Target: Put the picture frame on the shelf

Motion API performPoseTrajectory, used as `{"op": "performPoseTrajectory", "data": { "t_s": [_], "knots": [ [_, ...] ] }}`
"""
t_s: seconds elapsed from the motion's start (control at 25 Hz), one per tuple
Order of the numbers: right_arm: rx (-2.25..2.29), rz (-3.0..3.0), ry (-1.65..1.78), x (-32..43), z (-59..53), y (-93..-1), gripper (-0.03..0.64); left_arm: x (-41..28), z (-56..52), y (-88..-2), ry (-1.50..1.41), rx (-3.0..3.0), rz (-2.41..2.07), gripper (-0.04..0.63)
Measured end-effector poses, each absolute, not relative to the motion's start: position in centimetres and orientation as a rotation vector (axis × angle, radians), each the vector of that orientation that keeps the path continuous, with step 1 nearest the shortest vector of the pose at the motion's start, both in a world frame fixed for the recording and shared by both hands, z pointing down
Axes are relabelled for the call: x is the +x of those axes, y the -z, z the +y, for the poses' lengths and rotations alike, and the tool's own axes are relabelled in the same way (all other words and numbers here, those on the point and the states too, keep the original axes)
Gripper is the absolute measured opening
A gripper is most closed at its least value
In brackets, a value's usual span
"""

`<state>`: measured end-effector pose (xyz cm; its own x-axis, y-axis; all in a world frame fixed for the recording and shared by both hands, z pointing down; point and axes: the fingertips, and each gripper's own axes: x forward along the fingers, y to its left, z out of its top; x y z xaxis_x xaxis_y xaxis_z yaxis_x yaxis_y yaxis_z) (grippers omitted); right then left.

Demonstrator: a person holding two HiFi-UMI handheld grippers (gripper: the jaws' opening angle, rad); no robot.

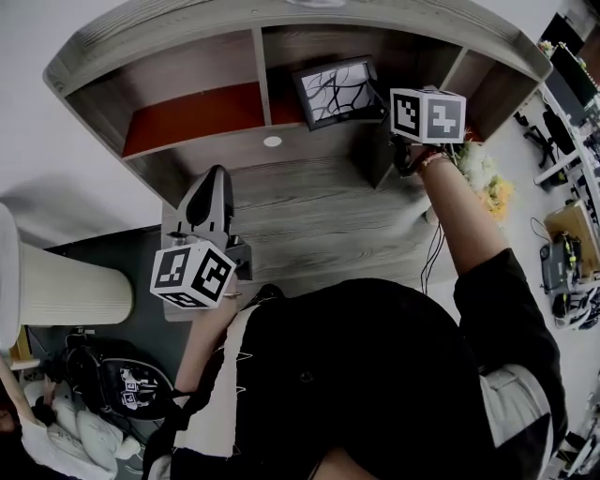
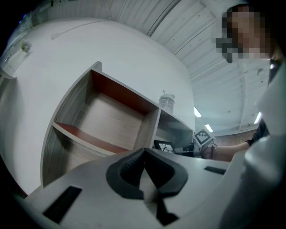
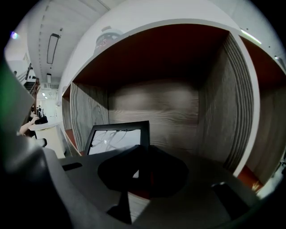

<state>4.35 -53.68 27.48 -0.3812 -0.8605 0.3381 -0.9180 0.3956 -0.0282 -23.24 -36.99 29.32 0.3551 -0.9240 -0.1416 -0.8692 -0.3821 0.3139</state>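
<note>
- Picture frame (image 1: pixel 336 92): rectangular, with a thin black border and a pale picture of dark branching lines. It is stood near upright in the middle compartment of the shelf. Whether its base rests on the shelf board cannot be told.
- Shelf (image 1: pixel 281 19): grey wood-grain boards with straight dividers. A red-brown surface is seen in the left compartment.
- Right gripper (image 3: pixel 143 154): dark matt jaws are closed on the right-hand edge of the picture frame. A cube with black-and-white square markers is carried on its body.
- Left gripper (image 2: pixel 144 156): a pale smooth body with dark ribbed pads. The jaws are pressed fully together with nothing between them. It is held over the worktop, well apart from the picture frame.
- Worktop (image 1: pixel 319 216): grey wood-grain planks below the shelf.
- Flowers (image 1: pixel 487 178): a white and yellow cluster is placed at the right end of the worktop.
</note>
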Motion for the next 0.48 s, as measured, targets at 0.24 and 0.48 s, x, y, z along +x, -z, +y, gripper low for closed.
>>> {"op": "performPoseTrajectory", "data": {
  "t_s": [0.24, 0.48],
  "knots": [
    [1.564, -2.320, -0.263, 4.1, -54.4, -27.8, 0.072, -23.5, -36.6, -29.8, 0.455, 2.417, -1.619, 0.009],
    [1.553, -2.269, -0.284, 4.2, -55.3, -28.7, 0.069, -23.7, -36.3, -30.1, 0.455, 2.412, -1.614, 0.009]
  ]
}}
